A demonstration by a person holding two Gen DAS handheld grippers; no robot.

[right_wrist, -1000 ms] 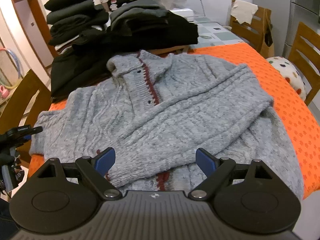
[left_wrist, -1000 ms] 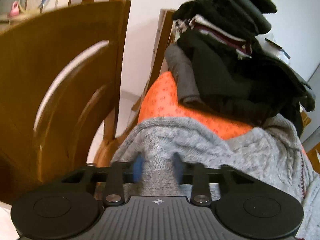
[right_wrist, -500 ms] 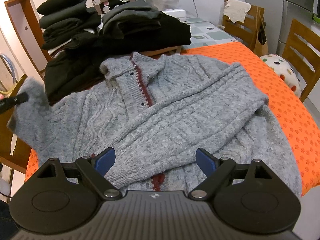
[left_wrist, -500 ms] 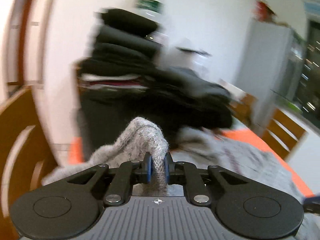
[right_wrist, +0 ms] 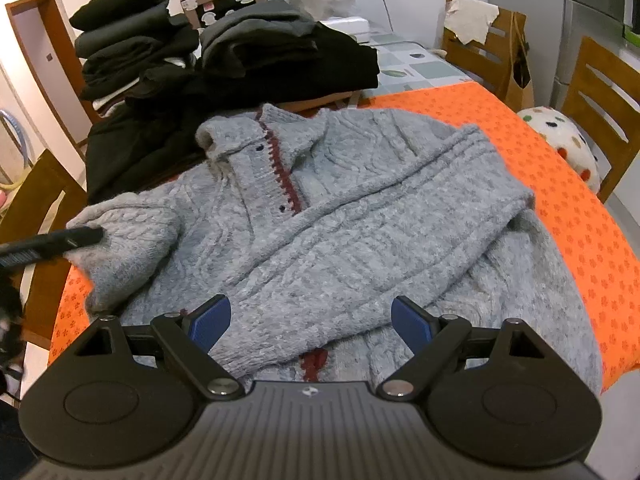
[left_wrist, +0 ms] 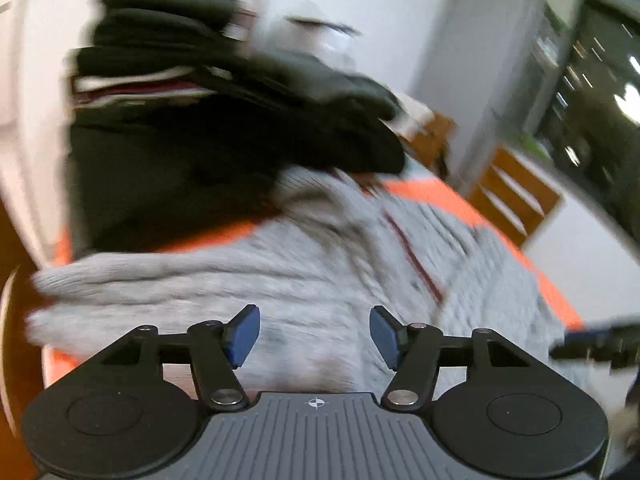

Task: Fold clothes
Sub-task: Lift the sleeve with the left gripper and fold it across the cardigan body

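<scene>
A sweater (right_wrist: 340, 216) is spread across the tablecloth (right_wrist: 568, 184) in the middle of the table, its collar turned toward the far side. Behind it, stacks of folded clothes (right_wrist: 224, 60) are piled, reaching to the table's far left corner. Chairs (right_wrist: 600, 96) are set along the right edge, and another chair (right_wrist: 36, 188) is placed at the left. A cushion (right_wrist: 568, 140) is seen just beyond the right edge.

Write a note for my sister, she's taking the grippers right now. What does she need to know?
Left gripper: jaws opening, nothing pinched; the sleeve it carried lies on the grey sweater.
Right gripper: open, empty, hovering over the hem.
Sweater: face up on the orange tablecloth, both sleeves folded across the chest. Dark folded clothes are stacked behind.
Left: fold the body, then stack it.
</scene>
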